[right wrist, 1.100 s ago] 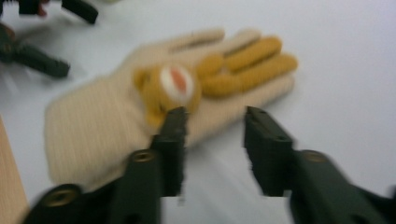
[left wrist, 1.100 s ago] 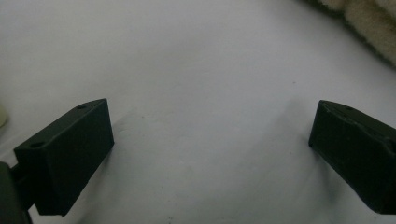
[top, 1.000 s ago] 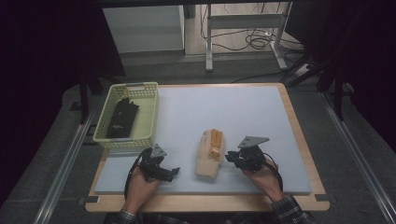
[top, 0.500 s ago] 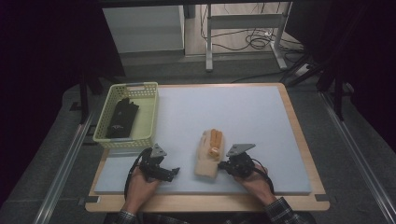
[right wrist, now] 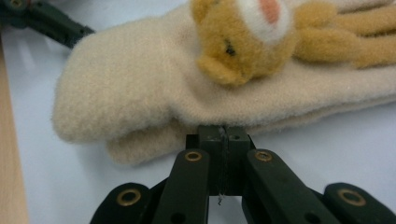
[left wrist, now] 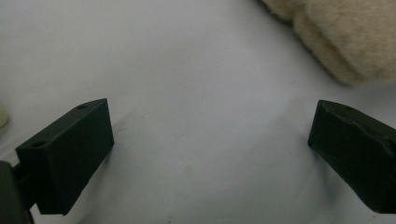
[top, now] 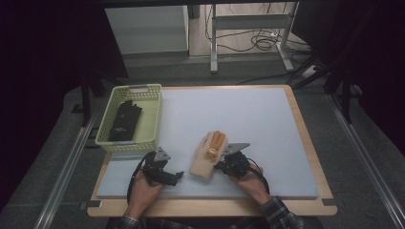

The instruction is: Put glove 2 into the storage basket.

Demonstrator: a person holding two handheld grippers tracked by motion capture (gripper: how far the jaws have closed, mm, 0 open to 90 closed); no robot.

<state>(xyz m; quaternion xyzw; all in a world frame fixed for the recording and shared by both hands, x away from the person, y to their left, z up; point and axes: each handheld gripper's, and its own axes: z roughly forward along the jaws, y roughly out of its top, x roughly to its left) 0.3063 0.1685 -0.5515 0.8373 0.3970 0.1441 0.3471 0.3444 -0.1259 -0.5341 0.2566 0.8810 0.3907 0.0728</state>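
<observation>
The right gripper (right wrist: 219, 140) is standing with its jaws shut tight together, their tips touching the near long edge of the cream fleece mitten with a small tan plush bear sewn on top (right wrist: 187, 88), and no fleece is showing between the pads, so it is pressing against the mitten rather than holding it. The jaws have just been closing, with nothing caught between them. The left gripper (left wrist: 205, 140) is resting with its jaws spread wide and empty, the mitten's cuff end lying just beyond its far jaw. The mitten looks light, soft and limp, likely to sag and fold when lifted; a pinch on the doubled fleece at the cuff edge should hold best, away from the bear. Beyond the mitten, the pale blue foam mat (top: 248, 114) is covering the wooden bench (top: 315, 157), and well apart from the mitten a pale green plastic basket (top: 148, 90) is holding a black glove (top: 125, 120).
</observation>
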